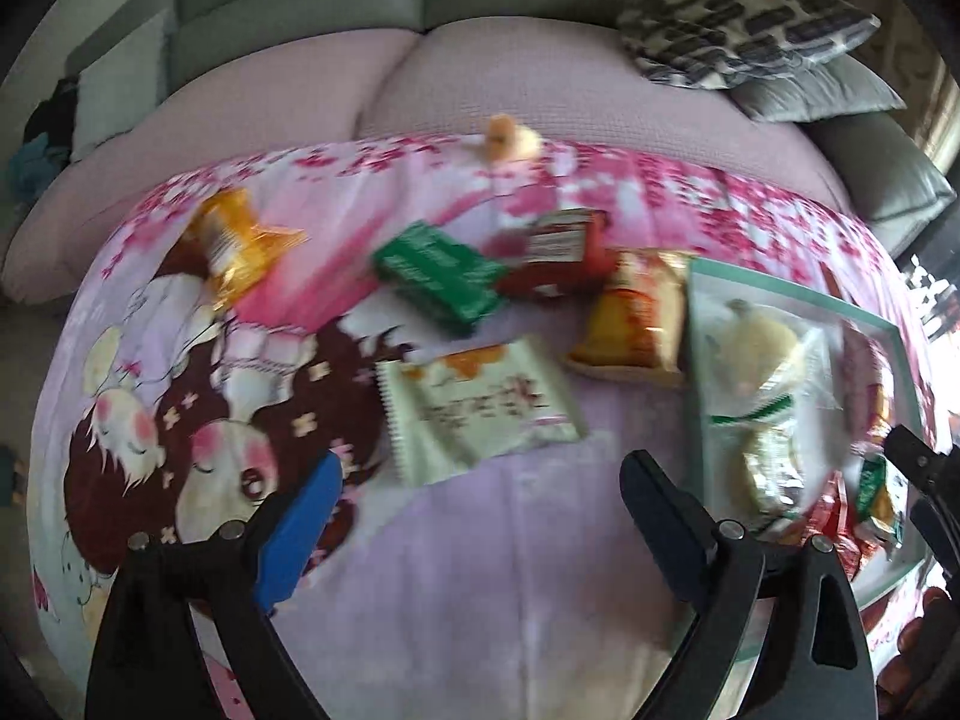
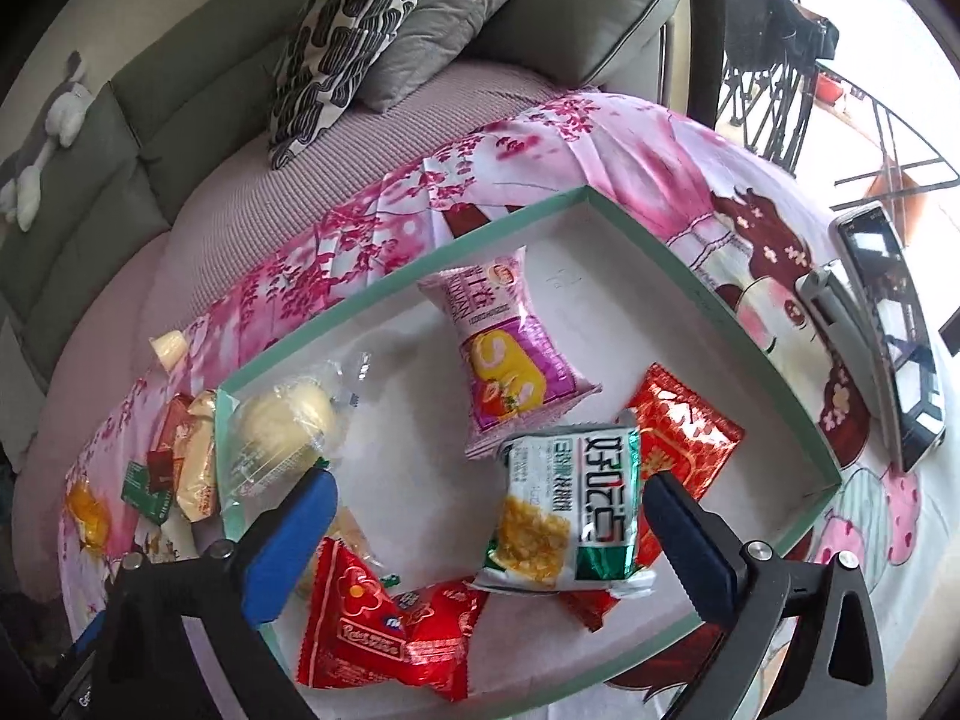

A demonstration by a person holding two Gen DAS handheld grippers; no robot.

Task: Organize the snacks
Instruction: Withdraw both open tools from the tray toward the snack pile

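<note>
In the left wrist view my left gripper [image 1: 480,516] is open and empty above the cartoon blanket. Just beyond its fingertips lies a white-and-green packet [image 1: 480,414]. Farther off lie a green box [image 1: 438,276], a red packet [image 1: 558,252], an orange packet [image 1: 636,318] and a golden packet [image 1: 234,240]. My right gripper [image 2: 489,528] is open over the teal-rimmed box [image 2: 690,282]. A green-and-white packet [image 2: 564,510] lies loose between its fingers, on top of red packets [image 2: 372,618]. Also in the box are a pink roll-cake packet [image 2: 510,360] and a clear bun bag [image 2: 288,420].
A small jelly cup [image 1: 510,138] sits at the blanket's far edge. Patterned and grey cushions [image 2: 360,30] lean on the sofa behind. A phone on a stand [image 2: 888,324] is right of the box. A soft toy [image 2: 54,126] lies on the sofa back.
</note>
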